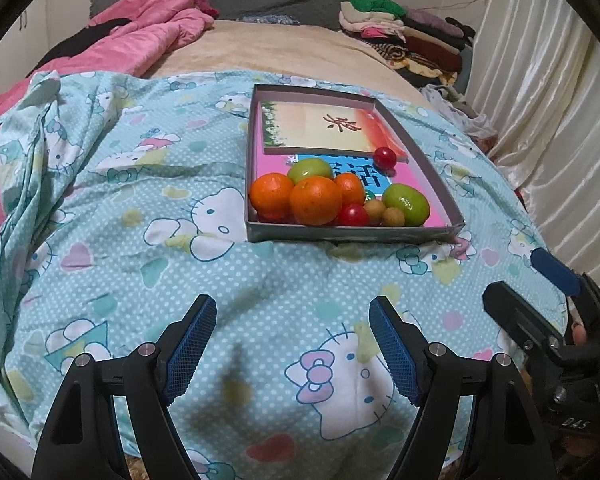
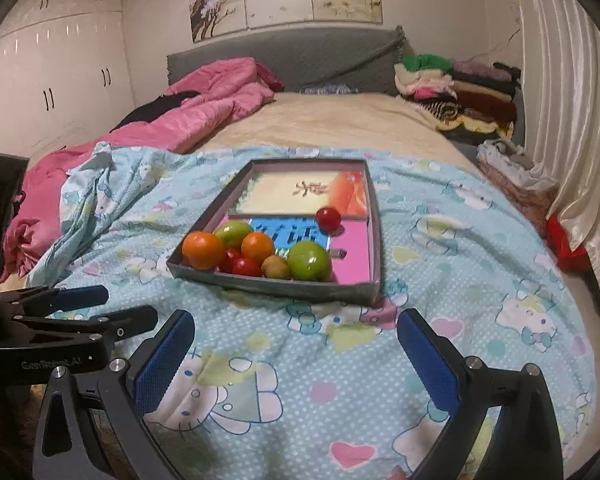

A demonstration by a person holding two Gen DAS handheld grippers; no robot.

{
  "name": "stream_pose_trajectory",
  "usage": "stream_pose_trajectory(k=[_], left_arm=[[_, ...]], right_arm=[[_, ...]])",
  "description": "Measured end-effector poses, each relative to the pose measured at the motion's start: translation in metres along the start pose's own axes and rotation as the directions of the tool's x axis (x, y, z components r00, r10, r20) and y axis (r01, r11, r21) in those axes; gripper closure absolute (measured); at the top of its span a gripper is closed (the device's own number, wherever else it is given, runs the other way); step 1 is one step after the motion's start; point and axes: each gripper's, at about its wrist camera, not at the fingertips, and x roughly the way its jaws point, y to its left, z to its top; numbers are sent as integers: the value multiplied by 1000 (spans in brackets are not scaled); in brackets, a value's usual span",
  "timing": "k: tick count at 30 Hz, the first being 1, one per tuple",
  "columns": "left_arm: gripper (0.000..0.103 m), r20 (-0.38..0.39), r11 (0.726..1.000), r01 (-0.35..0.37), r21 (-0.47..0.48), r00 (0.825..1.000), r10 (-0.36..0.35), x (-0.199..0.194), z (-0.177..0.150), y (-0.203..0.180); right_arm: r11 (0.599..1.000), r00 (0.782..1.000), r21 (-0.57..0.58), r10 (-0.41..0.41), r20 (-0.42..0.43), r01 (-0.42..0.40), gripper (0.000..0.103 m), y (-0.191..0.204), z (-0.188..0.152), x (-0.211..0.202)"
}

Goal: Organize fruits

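Observation:
A shallow grey box tray (image 1: 352, 236) (image 2: 276, 285) lies on the cartoon-cat bedsheet, with printed cards on its floor. At its near end are bunched oranges (image 1: 315, 200) (image 2: 203, 250), green fruits (image 1: 406, 202) (image 2: 309, 261), a red tomato (image 1: 354, 214) (image 2: 246, 267) and small yellow-brown fruits (image 1: 393, 217) (image 2: 275, 267). Another red tomato (image 1: 385, 157) (image 2: 328, 218) sits alone further back. My left gripper (image 1: 294, 312) (image 2: 116, 306) hovers over the sheet short of the tray, open and empty. Beside it, my right gripper (image 2: 296, 322) (image 1: 532, 292) is also open and empty.
A crumpled pink quilt (image 2: 204, 112) lies at the left of the bed. Folded clothes (image 2: 460, 88) are stacked at the far right by the grey headboard (image 2: 300, 56). A white curtain (image 1: 548, 120) hangs along the right side, and wardrobe doors (image 2: 52, 80) stand at the left.

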Motion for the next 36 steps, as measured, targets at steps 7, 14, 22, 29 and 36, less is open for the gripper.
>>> stream_pose_trajectory(k=[7, 14, 22, 29, 36], left_arm=[[23, 3, 1000, 1, 1, 1000, -1, 1, 0, 1], [23, 6, 1000, -5, -11, 1000, 5, 0, 1, 4], [23, 3, 1000, -9, -9, 1000, 9, 2, 1, 4], [23, 3, 1000, -9, -8, 1000, 9, 2, 1, 3], [23, 4, 1000, -13, -9, 1000, 13, 2, 2, 3]], right_arm=[[1000, 1000, -2, -6, -12, 6, 1, -1, -1, 4], [1000, 1000, 17, -12, -8, 12, 1, -4, -1, 4], [1000, 1000, 18, -17, -14, 18, 1, -6, -1, 6], [1000, 1000, 9, -24, -17, 24, 1, -3, -2, 7], [1000, 999, 3, -25, -19, 26, 1, -3, -2, 7]])
